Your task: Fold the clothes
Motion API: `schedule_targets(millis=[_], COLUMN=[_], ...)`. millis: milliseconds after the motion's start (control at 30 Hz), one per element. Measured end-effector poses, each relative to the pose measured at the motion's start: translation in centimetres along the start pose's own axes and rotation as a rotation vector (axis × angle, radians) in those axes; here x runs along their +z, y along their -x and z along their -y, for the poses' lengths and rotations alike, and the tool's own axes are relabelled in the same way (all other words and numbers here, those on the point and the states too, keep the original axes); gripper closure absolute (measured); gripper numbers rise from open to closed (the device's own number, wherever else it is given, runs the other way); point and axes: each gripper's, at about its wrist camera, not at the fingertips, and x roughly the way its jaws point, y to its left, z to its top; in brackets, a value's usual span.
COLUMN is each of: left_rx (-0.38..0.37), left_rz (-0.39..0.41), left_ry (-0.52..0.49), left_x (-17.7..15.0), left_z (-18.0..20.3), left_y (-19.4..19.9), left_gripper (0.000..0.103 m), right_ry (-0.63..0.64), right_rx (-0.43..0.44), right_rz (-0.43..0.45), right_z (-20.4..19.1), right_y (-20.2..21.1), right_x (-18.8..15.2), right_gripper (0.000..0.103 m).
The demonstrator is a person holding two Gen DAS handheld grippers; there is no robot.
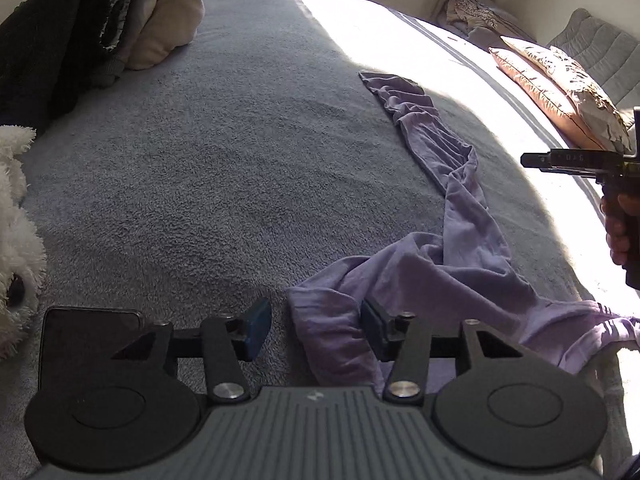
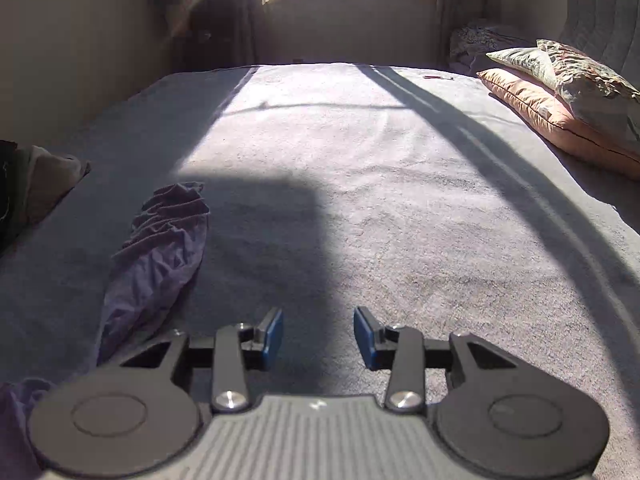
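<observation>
Lilac garment strewn across a nubby grey bedspread, both hand-held grippers slack.

The left hand-held gripper (image 1: 316, 330) stands with its blue pads apart, a bunched fold of the thin, crinkled lilac garment (image 1: 448, 216) lying between them, unpinched; from there the cloth runs ahead and to the right in a long rumpled rope. The right hand-held gripper (image 2: 318, 338) is likewise parted over bare bedspread (image 2: 360, 184), terry-looped, half sunlit, the garment's gathered end lying to its left. Ahead-left of the left gripper sits a stack of folded clothes (image 1: 120, 28), dark knits and a cream roll; a shaggy white plush toy (image 1: 16, 240) bulges at its left. Satin-sheened pillows (image 2: 560, 96) lie far right, against a quilted headboard (image 2: 600, 16).
</observation>
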Motion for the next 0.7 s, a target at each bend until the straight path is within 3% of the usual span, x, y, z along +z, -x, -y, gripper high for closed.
schedule_targets(millis=[33, 100, 233, 267, 300, 333, 467, 567, 633, 700], left_rx=[0.003, -0.029, -0.059, -0.066, -0.067, -0.066, -0.112, -0.14, -0.145, -0.161], left_rz=[0.002, 0.011, 0.035, 0.042, 0.065, 0.098, 0.261, 0.331, 0.323, 0.286], left_ry=[0.007, -0.001, -0.018, -0.009, -0.002, 0.002, 0.078, 0.083, 0.078, 0.076], left_x=[-0.4, -0.8, -0.4, -0.2, 0.2, 0.7, 3.2, 4.9, 6.0, 6.8], left_z=[0.0, 0.1, -0.2, -0.5, -0.6, -0.8, -2.2, -2.2, -1.5, -0.3], left_y=[-0.5, -1.1, -0.7, -0.5, -0.2, 0.3, 2.9, 3.9, 2.9, 0.9], left_gripper=[0.059, 0.088, 0.094, 0.094, 0.095, 0.095, 0.095, 0.095, 0.095, 0.095], right_ry=[0.043, 0.081, 0.072, 0.075, 0.082, 0.089, 0.083, 0.016, -0.026, -0.141], right_rx=[0.038, 0.035, -0.03, -0.027, -0.02, -0.013, -0.081, -0.21, -0.331, -0.39], right_rz=[-0.023, -0.038, -0.118, -0.117, -0.11, -0.103, 0.109, 0.305, 0.428, 0.472], right_z=[-2.3, -5.0, -7.6, -7.8, -8.0, -8.2, -6.2, -1.4, 2.6, 7.3], right_y=[-2.0, -5.5, -12.6, -12.9, -13.0, -13.0, -6.0, 3.2, 10.0, 15.5], right_x=[1.4, 3.3, 5.4, 5.6, 5.8, 6.0, 8.3, 8.7, 7.0, 3.7], right_gripper=[0.054, 0.046, 0.048, 0.055, 0.087, 0.1, 0.1, 0.1, 0.1, 0.1])
